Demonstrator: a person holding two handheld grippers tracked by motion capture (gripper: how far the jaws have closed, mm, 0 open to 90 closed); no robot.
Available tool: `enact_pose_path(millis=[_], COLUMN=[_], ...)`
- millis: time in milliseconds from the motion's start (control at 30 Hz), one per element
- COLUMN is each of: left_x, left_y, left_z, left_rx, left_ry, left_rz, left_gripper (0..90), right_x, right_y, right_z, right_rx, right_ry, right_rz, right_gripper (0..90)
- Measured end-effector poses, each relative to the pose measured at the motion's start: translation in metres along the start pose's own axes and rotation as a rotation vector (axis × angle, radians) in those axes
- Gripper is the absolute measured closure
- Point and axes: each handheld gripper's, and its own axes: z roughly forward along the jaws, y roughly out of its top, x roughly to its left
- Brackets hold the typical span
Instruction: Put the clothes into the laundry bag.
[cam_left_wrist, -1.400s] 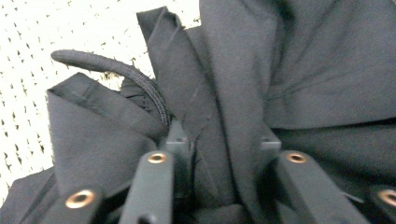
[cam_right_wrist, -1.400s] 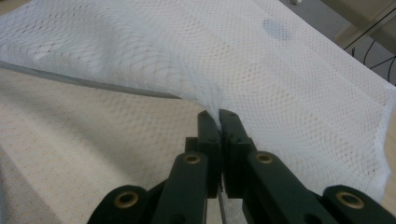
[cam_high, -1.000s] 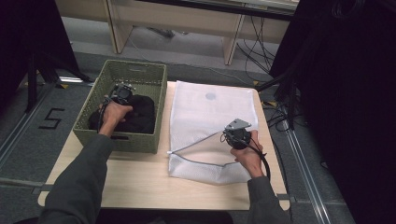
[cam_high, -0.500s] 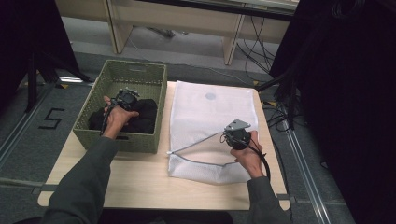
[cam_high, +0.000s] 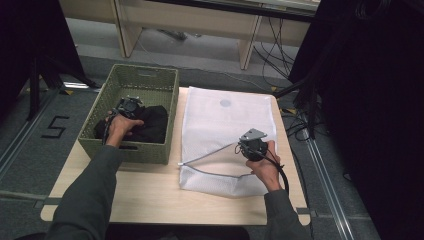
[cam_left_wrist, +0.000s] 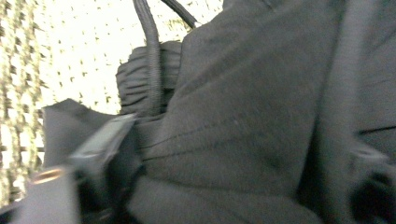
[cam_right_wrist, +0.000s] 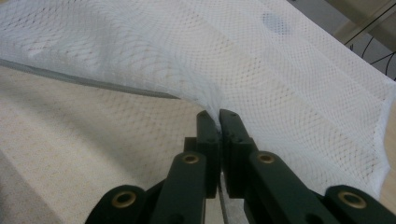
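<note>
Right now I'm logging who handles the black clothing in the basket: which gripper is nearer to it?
Left. The left gripper is down in the green basket on the black clothing; the right gripper pinches the white mesh bag beside it.

We see a white mesh bag (cam_right_wrist: 289, 88) of fine, open net cloth, thin and see-through, with a smooth grey zip band along its edge. The right claw (cam_right_wrist: 218, 119) pinching it is matt black plastic with brass-coloured rivets. In the left gripper view we get a black garment (cam_left_wrist: 252, 121), soft matt cloth with stitched seams and a gathered waistband. The green basket (cam_high: 150, 80) looks woven and rough. The tabletop (cam_high: 150, 190) is pale wood, smooth and matt.
</note>
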Motion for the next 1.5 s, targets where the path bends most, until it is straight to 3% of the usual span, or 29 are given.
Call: enact_pose_path(millis=[133,200,267,300,333,400,433,467,533,567,700,867,967,1000,1167,1300,1367,1400,1467,1500], left_x=[0.000,-0.004,-0.008,-0.008,-0.007,-0.003,0.000,0.003,0.008,0.010,0.018,0.027,0.030,0.031,0.035,0.035,0.034,0.034,0.034,0.033], left_y=[0.001,0.005,0.010,0.010,0.009,0.007,0.008,0.009,0.011,0.012,0.016,0.020,0.023,0.024,0.030,0.033,0.037,0.038,0.041,0.043], left_z=[-0.004,-0.006,-0.010,-0.012,-0.012,-0.013,-0.018,-0.022,-0.033,-0.039,-0.068,-0.105,-0.131,-0.138,-0.183,-0.222,-0.241,-0.248,-0.266,-0.274], left_rx=[0.001,0.024,0.043,0.039,0.025,-0.022,-0.012,-0.015,-0.043,-0.060,-0.144,-0.214,-0.283,-0.296,-0.361,-0.433,-0.446,-0.443,-0.461,-0.458], left_ry=[0.016,0.029,0.012,0.004,-0.009,-0.035,-0.052,-0.080,-0.126,-0.146,-0.206,-0.240,-0.252,-0.256,-0.300,-0.311,-0.333,-0.344,-0.345,-0.366], left_rz=[0.002,0.044,0.108,0.111,0.107,0.077,0.060,0.045,0.015,0.009,0.000,0.012,0.017,0.026,0.047,0.070,0.094,0.107,0.098,0.116], left_gripper=[42.2,47.8,61.3,65.3,66.5,67.7,68.0,68.5,69.6,69.8,70.9,71.9,72.2,72.3,72.3,72.2,72.2,72.2,72.2,72.2], right_x=[-0.001,0.002,0.000,-0.001,0.001,0.000,-0.002,-0.001,-0.003,-0.002,-0.002,-0.001,-0.003,-0.002,-0.002,-0.004,-0.002,-0.003,-0.004,-0.002], right_y=[0.001,0.001,0.001,0.001,0.001,0.001,0.001,0.001,0.001,0.001,0.001,0.003,0.003,0.003,0.004,0.003,0.004,0.004,0.004,0.004], right_z=[-0.001,-0.002,-0.002,-0.002,-0.003,-0.003,-0.002,-0.003,-0.002,-0.003,-0.002,-0.003,-0.002,-0.003,-0.003,-0.002,-0.003,-0.003,-0.004,-0.004], right_rx=[-0.009,-0.006,-0.011,-0.008,-0.001,-0.005,-0.019,-0.010,-0.020,-0.004,-0.006,-0.013,-0.024,-0.011,-0.013,-0.028,-0.013,-0.024,-0.029,-0.035], right_ry=[0.000,-0.004,-0.001,-0.001,-0.003,0.001,-0.004,-0.001,-0.007,0.004,0.001,-0.007,-0.011,0.000,-0.004,-0.010,-0.005,-0.014,-0.017,-0.019], right_rz=[-0.020,0.003,-0.015,-0.010,0.013,0.006,-0.007,0.015,0.006,0.030,0.026,0.028,0.003,0.028,0.035,-0.014,0.037,0.016,0.008,0.028], right_gripper=[88.3,88.6,88.8,89.0,89.0,89.2,89.2,89.2,89.2,89.2,89.1,89.2,89.2,89.2,89.2,89.2,89.2,89.2,89.2,89.2])
